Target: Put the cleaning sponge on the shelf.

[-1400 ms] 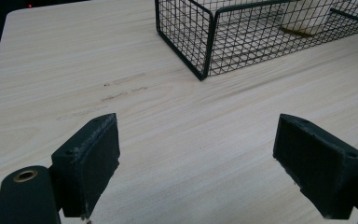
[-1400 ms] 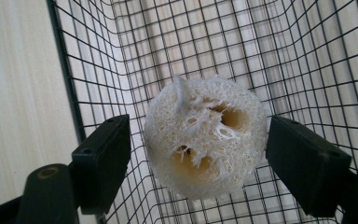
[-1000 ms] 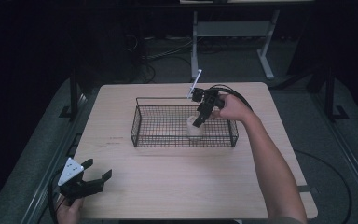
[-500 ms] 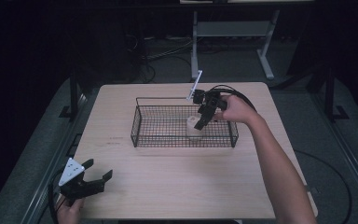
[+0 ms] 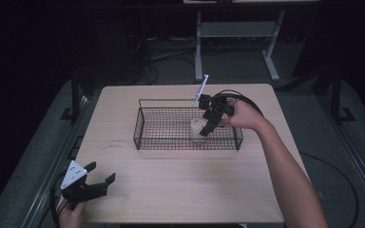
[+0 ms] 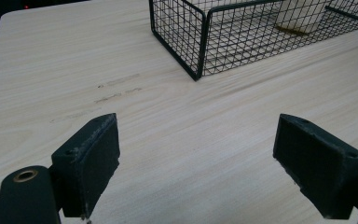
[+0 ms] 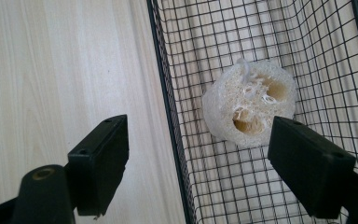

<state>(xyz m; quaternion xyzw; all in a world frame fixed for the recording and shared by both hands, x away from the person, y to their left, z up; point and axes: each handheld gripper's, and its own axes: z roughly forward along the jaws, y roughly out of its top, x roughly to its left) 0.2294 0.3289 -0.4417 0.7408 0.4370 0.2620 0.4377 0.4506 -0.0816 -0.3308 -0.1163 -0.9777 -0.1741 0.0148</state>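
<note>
There is one wire basket (image 5: 171,137) on the table (image 5: 180,190), and inside it lies one loofah piece (image 5: 197,128), pale and round, in the right half of the basket floor. The right gripper (image 5: 208,124) hangs over the basket's right part with its two jaws wide apart; in the right gripper view the loofah piece (image 7: 248,105) sits between them, touching neither. The left gripper (image 5: 95,183) is at about 7 o'clock from the basket, well apart, near the table corner, its two jaws also spread and holding nothing.
</note>
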